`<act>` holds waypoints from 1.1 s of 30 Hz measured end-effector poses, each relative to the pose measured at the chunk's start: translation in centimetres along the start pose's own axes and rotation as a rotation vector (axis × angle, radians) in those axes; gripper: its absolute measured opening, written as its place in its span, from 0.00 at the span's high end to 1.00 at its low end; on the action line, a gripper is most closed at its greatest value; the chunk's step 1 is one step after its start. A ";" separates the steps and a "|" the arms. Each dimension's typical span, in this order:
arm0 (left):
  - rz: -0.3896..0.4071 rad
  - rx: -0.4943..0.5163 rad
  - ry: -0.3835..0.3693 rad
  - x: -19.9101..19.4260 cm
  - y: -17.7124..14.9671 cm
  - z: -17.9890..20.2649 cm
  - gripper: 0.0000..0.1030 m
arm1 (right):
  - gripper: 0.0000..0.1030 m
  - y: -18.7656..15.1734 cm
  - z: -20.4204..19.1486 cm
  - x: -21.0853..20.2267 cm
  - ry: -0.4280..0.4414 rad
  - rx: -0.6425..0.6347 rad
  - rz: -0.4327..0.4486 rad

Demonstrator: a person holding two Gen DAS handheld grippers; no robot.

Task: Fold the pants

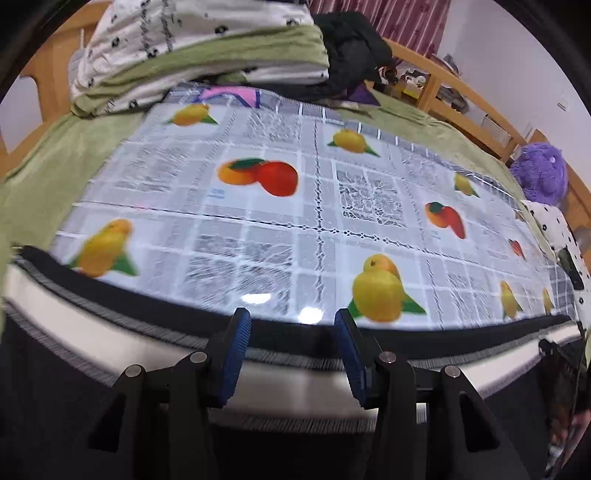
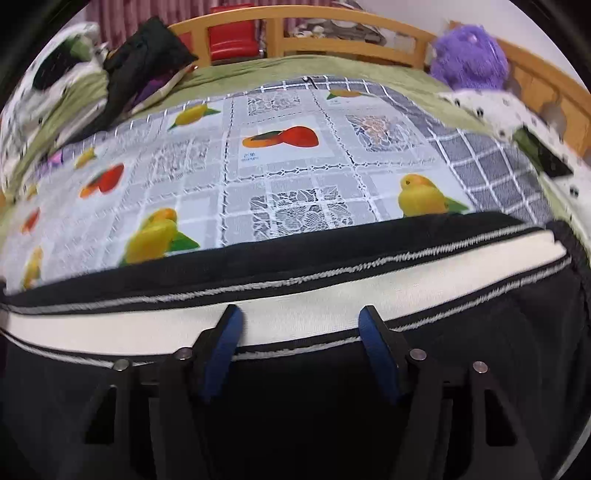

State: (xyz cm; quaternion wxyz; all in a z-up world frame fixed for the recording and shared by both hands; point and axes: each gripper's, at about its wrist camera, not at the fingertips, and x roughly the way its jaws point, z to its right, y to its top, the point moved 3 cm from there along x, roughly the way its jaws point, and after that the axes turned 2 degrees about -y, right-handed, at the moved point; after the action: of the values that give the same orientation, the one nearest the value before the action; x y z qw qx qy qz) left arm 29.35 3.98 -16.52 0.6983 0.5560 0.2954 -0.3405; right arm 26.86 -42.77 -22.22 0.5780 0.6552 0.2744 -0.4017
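Note:
Black pants [image 1: 55, 387] with a wide white side stripe edged in grey lie along the near edge of the fruit-print tablecloth [image 1: 280, 229]. My left gripper [image 1: 291, 325] is open, its blue pads [image 1: 236, 347] standing over the stripe with nothing between them. In the right wrist view the same pants [image 2: 303, 406] fill the bottom, the white stripe running across. My right gripper [image 2: 299, 317] is open, its blue pads [image 2: 373, 332] over the stripe, holding nothing.
The cloth covers a bed with a green sheet [image 1: 44, 173]. Folded bedding [image 1: 184, 48] and black clothing [image 1: 354, 48] lie at the far end. A purple plush toy [image 2: 469, 55] and a spotted pillow [image 2: 517, 118] sit by the wooden rail [image 2: 332, 26].

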 end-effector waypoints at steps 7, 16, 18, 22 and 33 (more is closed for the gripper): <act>0.037 -0.041 0.007 -8.6 -3.7 -3.1 0.56 | 0.40 -1.9 -1.6 -6.9 0.073 0.033 0.041; 0.108 -0.078 -0.007 -20.7 -6.2 -5.9 0.56 | 0.40 -5.4 -2.2 -18.4 0.104 0.024 0.141; 0.133 -0.073 0.001 -23.0 -6.6 -6.0 0.56 | 0.40 -5.8 -2.7 -20.7 0.129 0.013 0.134; 0.176 -0.081 0.004 -25.8 -8.2 -6.5 0.49 | 0.40 -6.9 -3.7 -24.4 0.116 -0.010 0.168; 0.129 -0.232 0.100 -19.1 -14.3 -13.5 0.48 | 0.36 -11.6 -3.0 -22.2 0.202 -0.017 0.160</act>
State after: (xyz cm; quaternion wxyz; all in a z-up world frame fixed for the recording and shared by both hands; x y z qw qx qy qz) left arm 6.04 17.84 -12.46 0.7629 0.5056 0.3308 -0.2301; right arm 6.20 -35.42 -9.74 0.5832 0.7071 0.2814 -0.2841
